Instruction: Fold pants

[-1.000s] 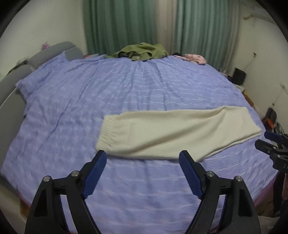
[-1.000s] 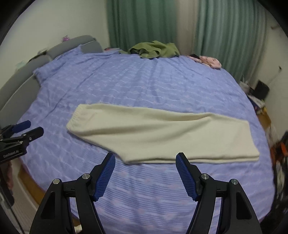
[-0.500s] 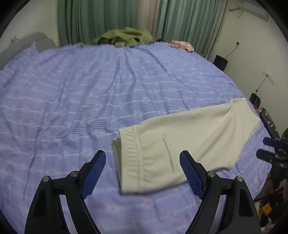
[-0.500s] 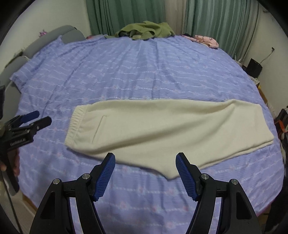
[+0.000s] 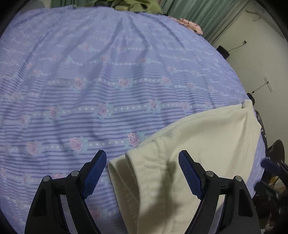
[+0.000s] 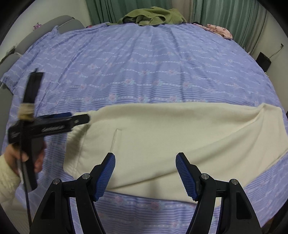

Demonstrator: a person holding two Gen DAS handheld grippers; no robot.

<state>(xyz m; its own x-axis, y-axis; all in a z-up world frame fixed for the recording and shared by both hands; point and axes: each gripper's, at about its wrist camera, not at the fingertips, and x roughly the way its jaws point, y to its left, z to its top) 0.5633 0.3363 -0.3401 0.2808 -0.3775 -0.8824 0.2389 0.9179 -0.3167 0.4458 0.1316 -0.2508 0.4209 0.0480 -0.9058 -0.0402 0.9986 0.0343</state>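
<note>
Cream fleece pants (image 6: pixel 162 136) lie flat across the near part of a bed w/ a lilac rose-striped sheet (image 6: pixel 144 68), folded lengthwise, waistband at the left end in the right wrist view, leg cuffs at the right end near the bed's edge. A slit pocket shows just right of the waistband.

Left gripper (image 5: pixel 142 173) hangs over the waistband corner, tilted down; jaws wide apart, having just closed a little. Waistband edge sits under the gap btwn the blue pads (image 5: pixel 93 172) but nothing's pinched, pads not touching the cloth as far as can be seen. In the right wrist view the same gripper appears blurred at the pants' left end, held by a hand (image 6: pixel 34 156) in a cream knit sleeve (image 6: pixel 7 172).

Right gripper (image 6: pixel 145 177) also wide apart & holding nothing, above the near long edge of the pants abt mid-length.

Far side of bed: olive-green garment (image 6: pixel 154 17) in a heap, pink patterned cloth (image 6: pixel 218 30) to its right, green curtains (image 6: pixel 225 16) behind. Grey headboard (image 6: pixel 45 30) at left.
</note>
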